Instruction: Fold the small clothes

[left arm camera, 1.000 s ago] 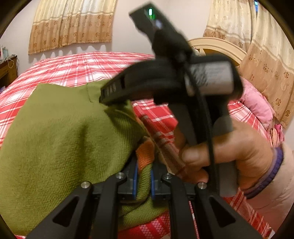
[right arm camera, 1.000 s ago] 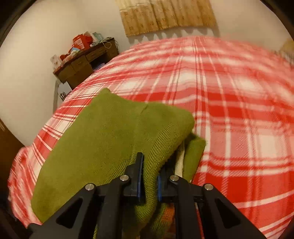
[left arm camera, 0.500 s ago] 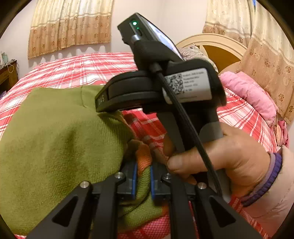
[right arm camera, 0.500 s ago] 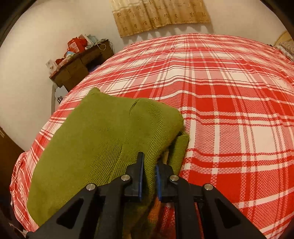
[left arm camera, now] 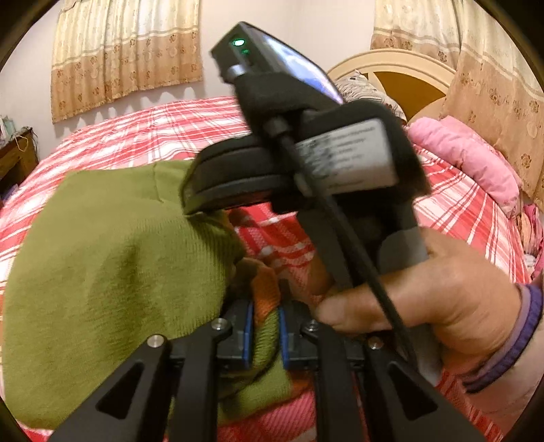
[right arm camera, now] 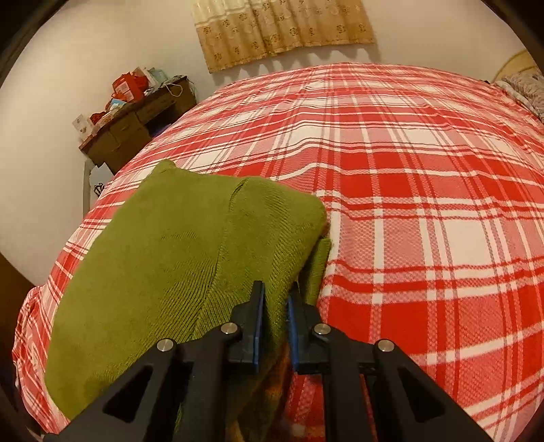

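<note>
Your left gripper (left arm camera: 265, 335) and right gripper (right arm camera: 274, 326) have just begun easing apart, knit still pinched between both. The folded sweater (right arm camera: 190, 258) now lies on the bed (right arm camera: 425, 204); release follows.

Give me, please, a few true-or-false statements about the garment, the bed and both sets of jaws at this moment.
1. The green sweater lies on a red plaid bedspread. True.
2. The right gripper has nothing between its jaws. False: sweater fabric sits between them.
3. The left gripper has green and orange knit between its jaws. True.
4. The curtains are blue. False: they are beige.
</note>
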Action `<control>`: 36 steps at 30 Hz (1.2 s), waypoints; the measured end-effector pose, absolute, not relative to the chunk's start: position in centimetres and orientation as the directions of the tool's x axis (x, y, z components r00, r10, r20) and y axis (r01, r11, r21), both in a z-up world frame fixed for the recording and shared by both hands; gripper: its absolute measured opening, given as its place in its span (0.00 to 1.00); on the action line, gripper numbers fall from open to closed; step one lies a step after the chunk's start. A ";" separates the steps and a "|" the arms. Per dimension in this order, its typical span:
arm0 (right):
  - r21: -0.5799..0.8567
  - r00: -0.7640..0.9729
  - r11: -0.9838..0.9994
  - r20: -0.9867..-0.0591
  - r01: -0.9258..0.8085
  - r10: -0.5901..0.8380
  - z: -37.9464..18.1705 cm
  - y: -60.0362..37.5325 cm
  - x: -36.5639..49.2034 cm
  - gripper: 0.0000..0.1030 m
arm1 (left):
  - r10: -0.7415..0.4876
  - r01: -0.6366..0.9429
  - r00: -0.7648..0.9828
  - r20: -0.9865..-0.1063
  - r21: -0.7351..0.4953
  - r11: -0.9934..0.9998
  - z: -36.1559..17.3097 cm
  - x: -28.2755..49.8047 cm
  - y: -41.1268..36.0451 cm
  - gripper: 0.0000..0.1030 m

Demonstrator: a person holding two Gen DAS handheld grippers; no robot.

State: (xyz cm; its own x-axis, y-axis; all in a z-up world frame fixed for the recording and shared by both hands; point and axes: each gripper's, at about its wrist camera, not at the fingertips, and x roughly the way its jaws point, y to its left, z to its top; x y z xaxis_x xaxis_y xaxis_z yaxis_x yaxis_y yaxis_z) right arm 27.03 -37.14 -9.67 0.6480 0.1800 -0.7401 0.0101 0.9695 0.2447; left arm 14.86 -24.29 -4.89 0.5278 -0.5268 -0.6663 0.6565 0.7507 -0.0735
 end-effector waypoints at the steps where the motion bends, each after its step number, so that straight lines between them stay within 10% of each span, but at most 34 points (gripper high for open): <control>1: 0.250 0.646 0.968 -0.742 0.019 0.179 -9.5 -37.2 26.7 0.22 | -0.523 0.660 0.530 -0.667 -0.062 0.748 -4.7 14.6 -23.8 0.15; 7: 0.334 0.685 0.937 -0.707 0.103 0.176 -7.9 -39.3 20.1 0.33 | -0.544 0.696 0.545 -0.638 -0.018 0.718 -3.7 11.6 -16.4 0.18; 13: 0.371 0.756 0.916 -0.641 0.153 0.134 -6.6 -39.9 12.5 0.59 | -0.504 0.601 0.562 -0.656 -0.095 0.794 -4.0 11.9 -8.2 0.43; 19: 0.422 0.775 0.907 -0.575 0.004 0.264 -5.4 -35.8 11.4 0.59 | -0.433 0.446 0.668 -0.605 -0.140 0.884 -2.5 15.5 -4.5 0.43; 25: 0.005 0.723 0.979 -0.673 -0.205 0.155 -5.9 -27.9 14.0 0.59 | -0.327 0.375 0.686 -0.650 -0.070 0.924 -4.0 20.7 -5.0 0.43; 29: -0.105 0.634 0.951 -0.765 -0.292 0.110 -8.4 -26.9 16.8 0.59 | -0.240 0.323 0.698 -0.675 -0.002 0.946 -6.5 21.1 -4.8 0.61; 36: 0.226 0.547 0.933 -0.762 -0.279 0.348 -9.7 -29.5 15.6 0.29 | -0.318 0.260 0.638 -0.701 -0.193 0.946 -7.7 22.0 -1.0 0.90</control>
State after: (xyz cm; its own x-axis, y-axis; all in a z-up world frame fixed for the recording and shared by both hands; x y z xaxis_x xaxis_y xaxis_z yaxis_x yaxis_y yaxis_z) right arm 15.64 -29.53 -9.72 0.5465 0.3485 -0.7615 -0.2794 0.9331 0.2265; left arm 21.97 -1.02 -7.66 0.6381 -0.3178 -0.7013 0.2597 0.9463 -0.1926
